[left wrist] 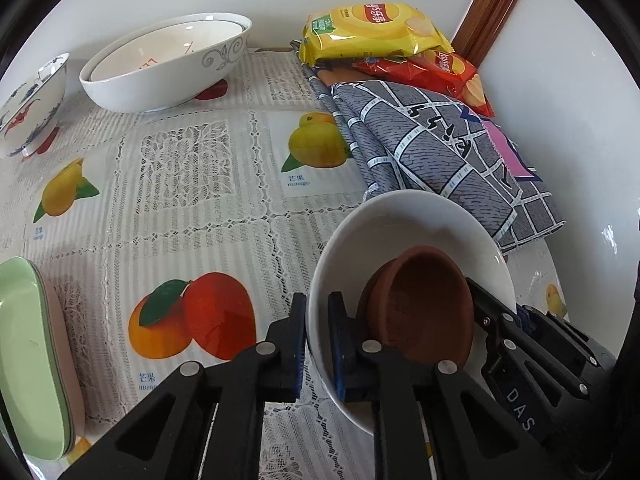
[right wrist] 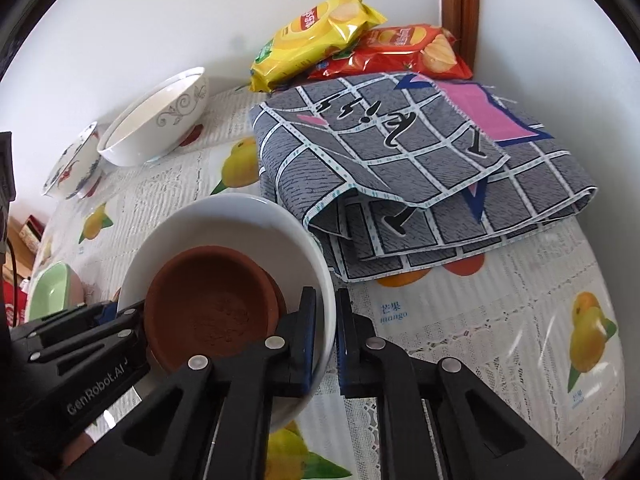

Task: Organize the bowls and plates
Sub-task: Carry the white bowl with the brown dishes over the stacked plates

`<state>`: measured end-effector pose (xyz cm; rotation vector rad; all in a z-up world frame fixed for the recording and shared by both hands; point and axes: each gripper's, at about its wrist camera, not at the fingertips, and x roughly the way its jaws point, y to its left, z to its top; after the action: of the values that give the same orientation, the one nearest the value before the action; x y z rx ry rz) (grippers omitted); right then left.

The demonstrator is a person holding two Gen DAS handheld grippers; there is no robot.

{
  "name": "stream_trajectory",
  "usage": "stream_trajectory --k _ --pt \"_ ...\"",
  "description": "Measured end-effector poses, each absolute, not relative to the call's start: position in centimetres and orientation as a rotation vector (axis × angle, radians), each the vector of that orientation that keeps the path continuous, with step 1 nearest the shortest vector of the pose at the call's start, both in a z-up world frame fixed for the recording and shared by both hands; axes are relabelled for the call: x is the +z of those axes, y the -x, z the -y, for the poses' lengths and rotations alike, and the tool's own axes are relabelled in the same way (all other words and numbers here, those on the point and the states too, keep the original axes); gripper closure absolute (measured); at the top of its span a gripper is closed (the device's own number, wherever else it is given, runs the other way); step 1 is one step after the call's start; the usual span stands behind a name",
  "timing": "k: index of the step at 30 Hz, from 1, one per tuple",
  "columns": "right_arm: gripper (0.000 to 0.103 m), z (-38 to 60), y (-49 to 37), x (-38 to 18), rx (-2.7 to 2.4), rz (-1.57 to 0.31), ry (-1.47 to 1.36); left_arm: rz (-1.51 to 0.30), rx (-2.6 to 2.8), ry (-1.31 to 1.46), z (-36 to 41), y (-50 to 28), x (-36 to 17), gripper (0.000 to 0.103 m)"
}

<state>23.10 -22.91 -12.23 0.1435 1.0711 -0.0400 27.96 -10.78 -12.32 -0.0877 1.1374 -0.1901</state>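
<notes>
1. Your left gripper (left wrist: 318, 344) is clamped on the near rim of the white bowl (left wrist: 404, 216), one black finger outside the wall and one inside, blue pads pressed to the smooth glazed ceramic, in the lower middle of the left wrist view.
2. Your right gripper (right wrist: 325, 340) pinches the opposite rim of that white bowl (right wrist: 224, 216) the same way, at lower centre of the right wrist view.
3. Inside the bowl lie matte, rough terracotta saucers (left wrist: 424, 304), round and shallow; at least two are nested and tilted against the wall. How many lie beneath you cannot tell.
4. The table is covered by a glossy plastic cloth (left wrist: 192, 184) with a lace pattern and printed fruit, labelled "mango" beside Chinese characters.
5. In the upper left of the left wrist view sits a large white bowl (left wrist: 168, 68) with a grey scroll motif and another white bowl nested inside it; orange lettering within is only partly visible and unreadable.
6. A blue-and-red painted porcelain bowl (left wrist: 32, 104) is cut off by the left edge.
7. Pale green rectangular dishes (left wrist: 28, 352), stacked over a pinkish one, are cropped at lower left.
8. A folded grey checked fabric (right wrist: 400, 168) with pink patches lies at right; its black script is illegible.
9. Behind it lie crinkly yellow (left wrist: 372, 28) and red (left wrist: 436, 68) Lay's crisp bags.
10. "GenRobot.AI" is written on the left gripper's body in the right wrist view.
</notes>
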Motion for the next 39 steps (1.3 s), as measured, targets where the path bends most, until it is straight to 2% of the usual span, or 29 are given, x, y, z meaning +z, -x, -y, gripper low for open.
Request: stream_trajectory --k 17,39 --pt "0.094 21.9 -20.4 -10.6 -0.055 -1.078 -0.204 -1.133 -0.163 0.092 9.3 -24.7 -11.1 0.094" --pt "0.094 15.3 -18.6 -5.2 0.015 -1.001 -0.207 -1.054 -0.099 0.138 2.3 -21.8 -5.5 0.094"
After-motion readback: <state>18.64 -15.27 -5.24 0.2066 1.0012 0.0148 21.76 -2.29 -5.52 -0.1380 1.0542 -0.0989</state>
